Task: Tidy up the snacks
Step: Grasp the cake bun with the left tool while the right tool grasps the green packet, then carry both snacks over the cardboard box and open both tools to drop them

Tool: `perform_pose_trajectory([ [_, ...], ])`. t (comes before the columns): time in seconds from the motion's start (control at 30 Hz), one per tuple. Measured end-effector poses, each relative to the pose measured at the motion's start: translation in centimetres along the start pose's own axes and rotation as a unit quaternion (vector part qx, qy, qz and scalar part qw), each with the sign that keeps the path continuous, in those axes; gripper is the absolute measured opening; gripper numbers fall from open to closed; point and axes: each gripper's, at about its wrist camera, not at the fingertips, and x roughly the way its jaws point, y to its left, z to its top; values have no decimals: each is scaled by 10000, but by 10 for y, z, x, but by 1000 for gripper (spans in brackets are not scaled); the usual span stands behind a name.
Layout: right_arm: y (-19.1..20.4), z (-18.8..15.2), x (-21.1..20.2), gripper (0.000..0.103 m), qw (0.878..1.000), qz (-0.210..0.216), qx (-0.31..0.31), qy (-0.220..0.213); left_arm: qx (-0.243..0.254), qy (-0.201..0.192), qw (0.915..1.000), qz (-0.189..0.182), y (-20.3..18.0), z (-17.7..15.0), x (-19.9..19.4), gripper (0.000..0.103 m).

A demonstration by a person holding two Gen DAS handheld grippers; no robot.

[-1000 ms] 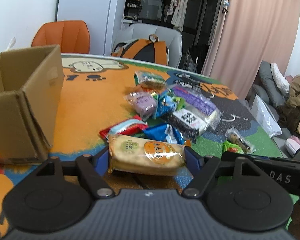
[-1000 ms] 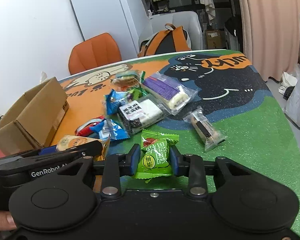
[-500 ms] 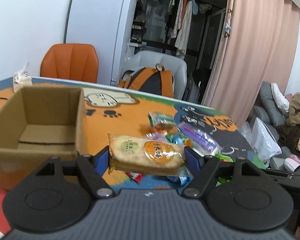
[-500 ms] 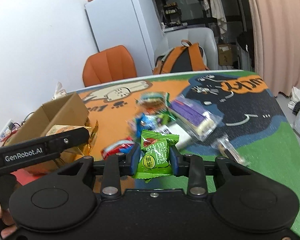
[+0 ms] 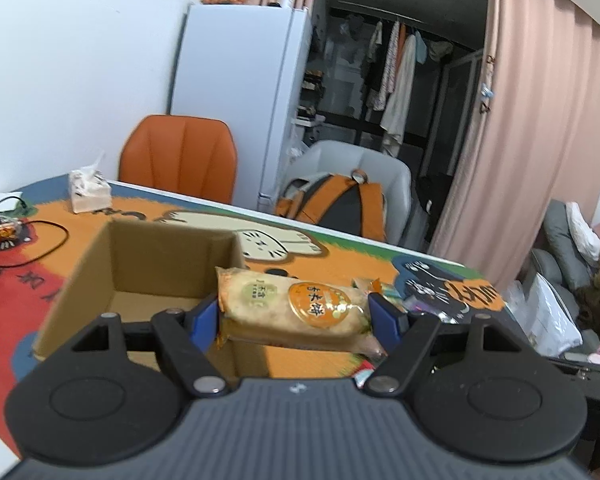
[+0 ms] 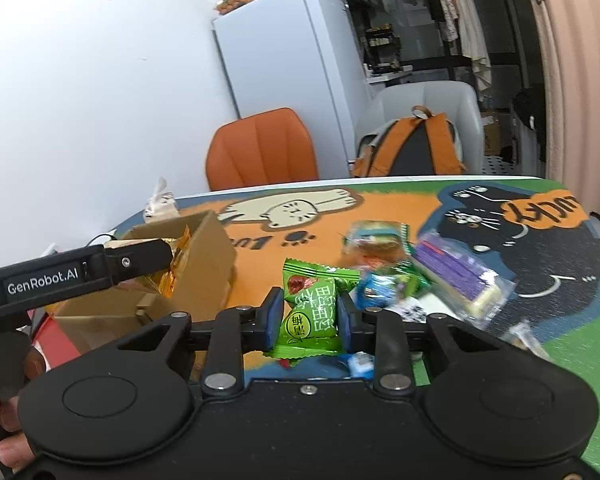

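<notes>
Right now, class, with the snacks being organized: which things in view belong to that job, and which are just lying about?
Part of the job:
- cardboard box
- rice cracker packet
- green plum candy
- purple wafer pack
- blue candy

Just lying about:
- tissue pack
- backpack
- orange chair

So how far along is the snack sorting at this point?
Early. Nothing shows on the visible floor of the brown cardboard box. In hand: the left hand-held gripper grips a long beige-and-orange cracker packet at the box; the right hand-held gripper, jaws closing, pinches a green plum-candy packet. Left on the cat-print table: a loose pile including the purple-and-white wafer pack and blue wrappers.
</notes>
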Motion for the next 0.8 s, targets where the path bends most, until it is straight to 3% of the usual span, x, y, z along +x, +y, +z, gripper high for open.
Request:
perform_pose_trajectory([
  [0.37, 32, 10, 13, 26, 9995, 261, -153, -77, -311, -69, 9989, 357, 46, 11, 2, 76],
  [0.8, 72, 25, 45, 23, 9981, 591, -188, -65, -707, 150, 9951, 672, 110, 19, 19, 76],
])
